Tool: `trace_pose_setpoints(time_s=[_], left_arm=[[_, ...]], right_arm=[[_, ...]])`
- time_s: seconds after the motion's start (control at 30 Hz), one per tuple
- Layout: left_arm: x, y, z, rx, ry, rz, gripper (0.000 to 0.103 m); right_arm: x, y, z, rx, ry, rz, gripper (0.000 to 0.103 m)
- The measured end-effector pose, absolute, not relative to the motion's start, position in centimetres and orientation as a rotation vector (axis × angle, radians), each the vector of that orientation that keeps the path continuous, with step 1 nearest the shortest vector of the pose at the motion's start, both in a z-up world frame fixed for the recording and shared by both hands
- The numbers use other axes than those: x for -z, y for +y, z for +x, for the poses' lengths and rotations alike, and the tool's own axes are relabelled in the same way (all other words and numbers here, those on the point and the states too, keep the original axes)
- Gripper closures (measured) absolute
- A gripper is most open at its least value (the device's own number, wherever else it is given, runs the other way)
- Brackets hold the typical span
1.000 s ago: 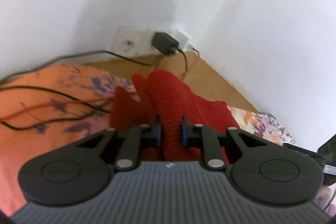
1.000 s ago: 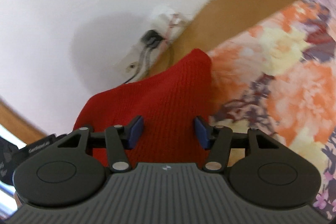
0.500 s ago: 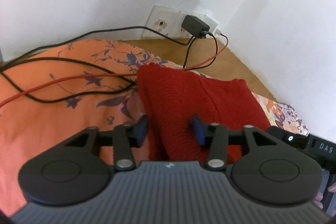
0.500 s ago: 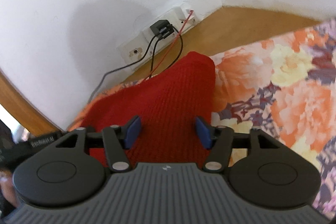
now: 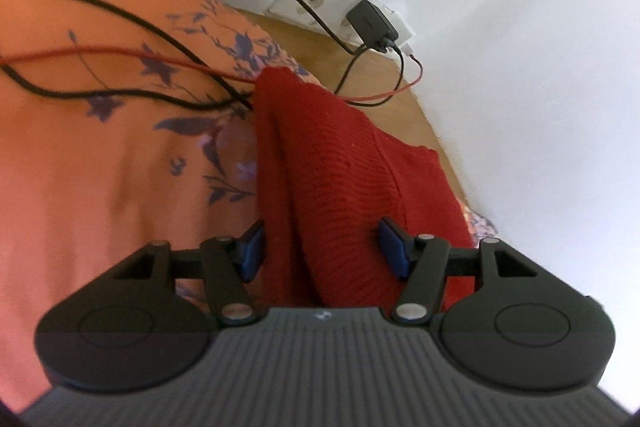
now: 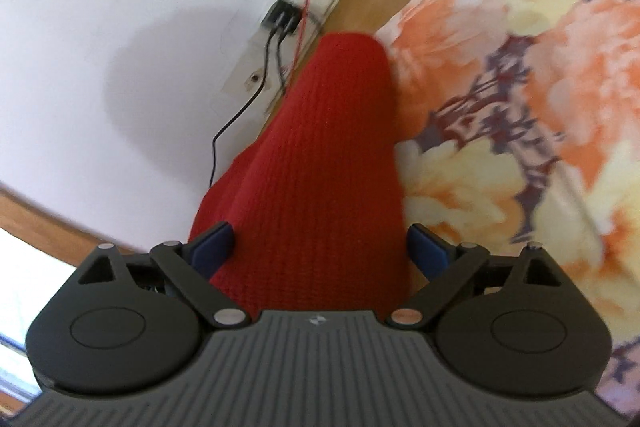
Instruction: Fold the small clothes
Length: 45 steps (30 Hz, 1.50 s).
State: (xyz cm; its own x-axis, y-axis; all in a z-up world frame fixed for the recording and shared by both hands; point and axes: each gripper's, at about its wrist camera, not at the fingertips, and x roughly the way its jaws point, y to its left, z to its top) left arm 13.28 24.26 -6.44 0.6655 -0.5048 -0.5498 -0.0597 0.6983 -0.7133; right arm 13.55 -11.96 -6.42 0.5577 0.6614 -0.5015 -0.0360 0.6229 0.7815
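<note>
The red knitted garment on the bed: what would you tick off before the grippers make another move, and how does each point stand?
1. Left gripper open: ok, its blue pads stand wide apart.
2. Right gripper open: ok.
3. Red knitted garment released: ok, though it lies between both pairs of fingers.
4. Garment folded flat: cannot tell, a ridge runs along it.
5. Black and red cables clear of the garment: not ok, they run up to its edge on the orange floral bedspread.

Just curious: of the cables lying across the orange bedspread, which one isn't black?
The thin red cable; the other cables across the bedspread are black.
</note>
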Motion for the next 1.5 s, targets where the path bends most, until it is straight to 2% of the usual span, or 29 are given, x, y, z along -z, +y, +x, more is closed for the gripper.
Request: trace_pose_setpoints(time_s=[0.1,0.13,0.2,0.23,0.3,0.4,0.7,0.97,1.17,1.33,1.5], left_arm=[[7.1,24.4,13.6,0.32,0.816,-0.817,0.042],[7.1,24.4,13.6,0.336,0.81,-0.817,0.046],[6.9,24.2,13.4,0.353,0.794,-0.804,0.058],[6.7,24.2,13.3,0.36,0.787,-0.8,0.063],[6.1,24.1,13.1,0.383,0.773,-0.817,0.065],[4.4,23.6,12.4,0.403,0.742,-0.808,0.066],[-1.5,20.6,8.9,0.429,0.656,-0.758,0.066],[-3.0,14.3,6.2,0.469,0.683,-0.702,0.066],[-0.2,9.7,6.5,0.513,0.752,-0.63,0.066],[3.5,7.0,7.2,0.477,0.837,-0.54,0.065],[4.8,6.5,6.9,0.439,0.831,-0.467,0.051]], right_arm=[[6.7,-10.9,13.8,-0.475,0.891,0.786,0.006],[6.6,-10.7,13.7,-0.472,0.885,0.785,0.008],[6.1,-10.5,13.4,-0.461,0.867,0.763,0.02],[5.8,-10.6,13.0,-0.46,0.857,0.761,0.024],[5.1,-11.0,12.6,-0.461,0.843,0.784,0.033],[3.8,-11.8,11.9,-0.483,0.812,0.838,0.036],[-2.4,-14.2,8.3,-0.527,0.725,0.822,0.036],[-4.2,-20.0,3.1,-0.47,0.726,0.825,0.036],[-2.5,-24.0,0.6,-0.367,0.738,0.783,0.036],[1.7,-26.1,0.1,-0.269,0.798,0.732,0.035],[4.4,-26.7,-0.4,-0.255,0.812,0.702,0.028]])
